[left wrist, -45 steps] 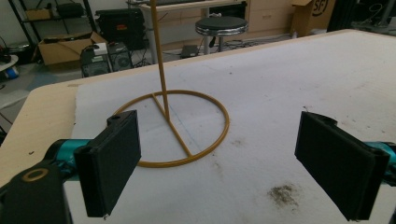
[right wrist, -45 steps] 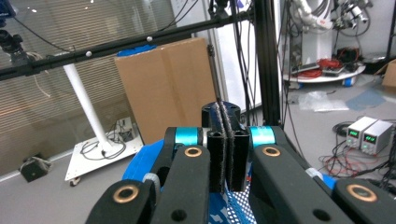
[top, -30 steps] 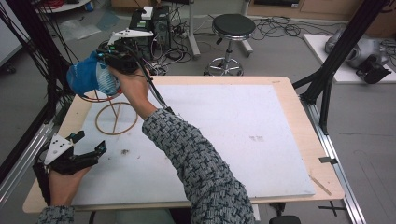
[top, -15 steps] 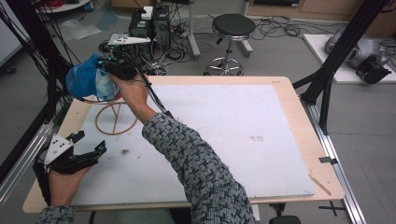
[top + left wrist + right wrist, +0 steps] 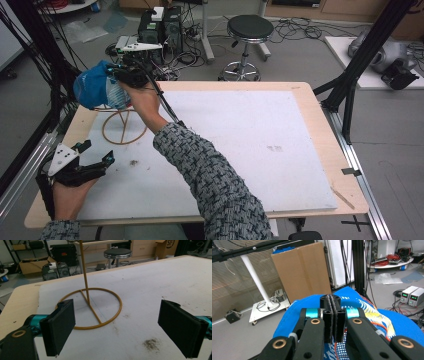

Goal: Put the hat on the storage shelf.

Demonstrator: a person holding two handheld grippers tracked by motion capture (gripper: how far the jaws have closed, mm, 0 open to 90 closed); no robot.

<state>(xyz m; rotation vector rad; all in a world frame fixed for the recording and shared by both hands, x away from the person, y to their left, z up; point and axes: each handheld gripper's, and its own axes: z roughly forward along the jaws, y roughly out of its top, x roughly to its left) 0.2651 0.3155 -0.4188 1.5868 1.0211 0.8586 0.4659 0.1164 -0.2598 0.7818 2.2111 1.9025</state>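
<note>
Upright, stand (image 5: 85,272) rod rises vertically.

Light wooden table (image 5: 320,130), most of its top covered by a white mat (image 5: 250,150) with scuffs and a small dark dirt spot (image 5: 134,162). A gold wire stand (image 5: 122,131) sits on the mat near the far left corner, ring base flat, thin post upright.
</note>
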